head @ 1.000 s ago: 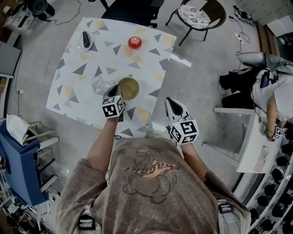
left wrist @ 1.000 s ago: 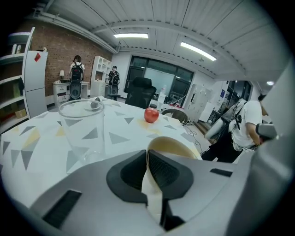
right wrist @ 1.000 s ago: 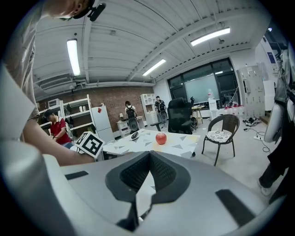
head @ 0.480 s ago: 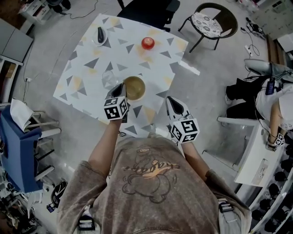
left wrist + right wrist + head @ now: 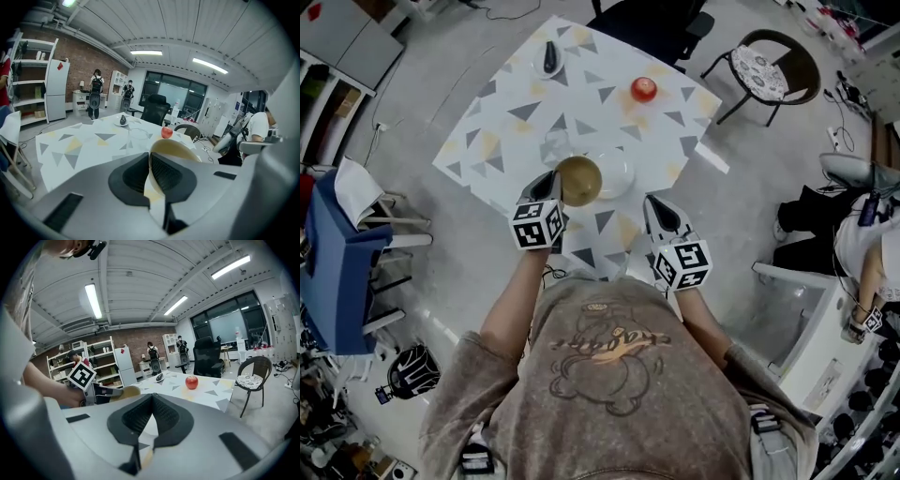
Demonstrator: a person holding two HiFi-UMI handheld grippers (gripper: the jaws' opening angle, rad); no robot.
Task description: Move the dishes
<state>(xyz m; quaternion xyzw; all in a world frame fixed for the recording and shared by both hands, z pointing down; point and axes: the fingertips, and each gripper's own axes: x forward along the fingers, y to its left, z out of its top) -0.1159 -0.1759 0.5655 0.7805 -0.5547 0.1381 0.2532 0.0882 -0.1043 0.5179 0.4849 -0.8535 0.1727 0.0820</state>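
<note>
- Your left gripper (image 5: 149, 164) is clamped on the rim of one yellowish bowl (image 5: 578, 180), holding it over the near side of the table (image 5: 502, 141).
- One white plate (image 5: 616, 174) is just right of the bowl; their edges overlap from above.
- Your right gripper (image 5: 151, 401) has its jaws pressed together on nothing, near the table's front edge.
- One clear glass (image 5: 555, 146) is just behind the bowl.
- One red apple (image 5: 643, 89) is farther back.
- One small dish (image 5: 549, 59) with a dark item is at the far corner.
- Two chairs are beyond the table: one black chair (image 5: 647, 23), one round chair (image 5: 773, 66).
</note>
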